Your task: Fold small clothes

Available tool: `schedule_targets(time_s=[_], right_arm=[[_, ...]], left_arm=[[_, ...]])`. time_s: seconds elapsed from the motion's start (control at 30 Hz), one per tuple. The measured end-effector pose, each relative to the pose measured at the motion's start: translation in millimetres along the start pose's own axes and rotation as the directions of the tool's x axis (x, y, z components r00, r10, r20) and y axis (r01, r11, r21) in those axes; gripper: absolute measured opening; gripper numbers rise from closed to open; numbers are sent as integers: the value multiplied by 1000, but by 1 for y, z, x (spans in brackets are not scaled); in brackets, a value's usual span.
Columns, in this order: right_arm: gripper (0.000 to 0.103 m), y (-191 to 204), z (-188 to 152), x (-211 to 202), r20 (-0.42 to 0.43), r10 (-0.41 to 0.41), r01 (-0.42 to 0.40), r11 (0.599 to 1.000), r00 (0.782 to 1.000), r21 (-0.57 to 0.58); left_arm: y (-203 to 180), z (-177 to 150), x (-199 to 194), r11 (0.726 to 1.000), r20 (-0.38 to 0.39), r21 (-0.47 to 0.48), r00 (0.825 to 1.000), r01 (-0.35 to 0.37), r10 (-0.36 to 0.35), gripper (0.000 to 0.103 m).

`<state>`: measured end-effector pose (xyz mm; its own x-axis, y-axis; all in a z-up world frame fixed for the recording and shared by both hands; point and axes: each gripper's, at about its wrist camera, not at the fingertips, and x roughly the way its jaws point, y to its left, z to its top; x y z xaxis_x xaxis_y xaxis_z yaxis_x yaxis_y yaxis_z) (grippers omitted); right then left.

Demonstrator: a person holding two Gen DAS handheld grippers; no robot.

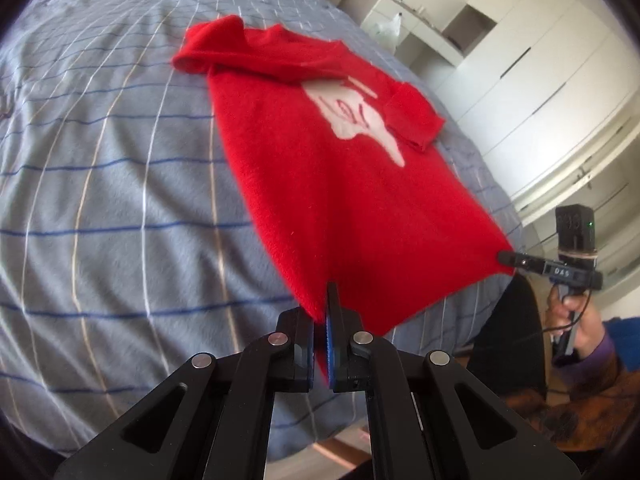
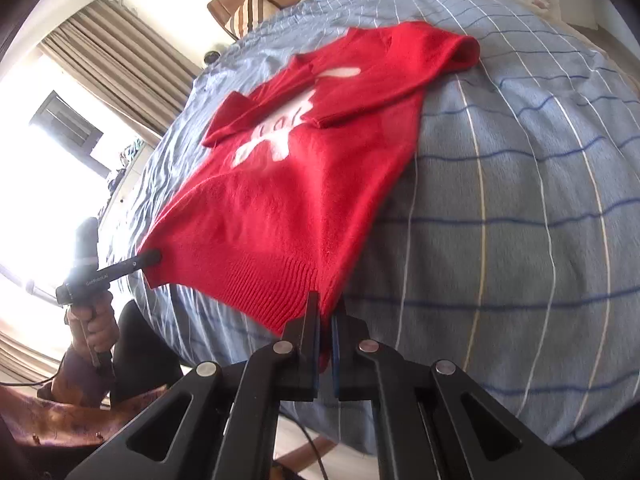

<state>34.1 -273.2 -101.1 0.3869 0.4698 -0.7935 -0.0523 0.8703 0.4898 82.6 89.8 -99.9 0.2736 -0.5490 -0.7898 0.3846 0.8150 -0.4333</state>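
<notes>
A small red sweater [image 1: 340, 184] with a white print lies front up on the bed, both sleeves folded across its chest. My left gripper [image 1: 322, 316] is shut on one corner of the bottom hem, red knit pinched between its blue pads. At the hem's other corner, my right gripper [image 1: 505, 258] shows at the right edge of the cloth. In the right wrist view the sweater [image 2: 288, 200] stretches away from my right gripper [image 2: 326, 316], which is shut on the ribbed hem corner. The left gripper [image 2: 154, 257] pinches the far corner there. The hem is held taut between the two.
The bed [image 1: 100, 200] has a grey-blue checked cover. White wardrobes [image 1: 540, 92] stand beyond it on one side, and brown curtains [image 2: 112, 60] with a bright window on the other. A wooden headboard [image 2: 248, 0] is at the far end. A person's hand [image 1: 576, 320] holds the right gripper's handle.
</notes>
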Motion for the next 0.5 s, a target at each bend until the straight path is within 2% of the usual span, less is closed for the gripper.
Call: schedule_targets(time_s=[0.17,0.3,0.43,0.5], right_arm=[[4,-6,-15,20,-60,-99,102,994,993,45],[4,-7,-16,30,-76,-145,149,988,987,51],[4,-8,-17,34,-75,-177,180,983,981,43],[3,-13,-22,47,-87,-216,219,975,973,30]], left_arm=[[7,-18,20,991,-90,17,987,-133,134,1],[16,-20,20,988,-78,-53,987,-147,143,1],[10,-24,30,969,-71,-10,967,-248,246,1],[10,-28,42,961,-76,-10,958,-277,275,1]])
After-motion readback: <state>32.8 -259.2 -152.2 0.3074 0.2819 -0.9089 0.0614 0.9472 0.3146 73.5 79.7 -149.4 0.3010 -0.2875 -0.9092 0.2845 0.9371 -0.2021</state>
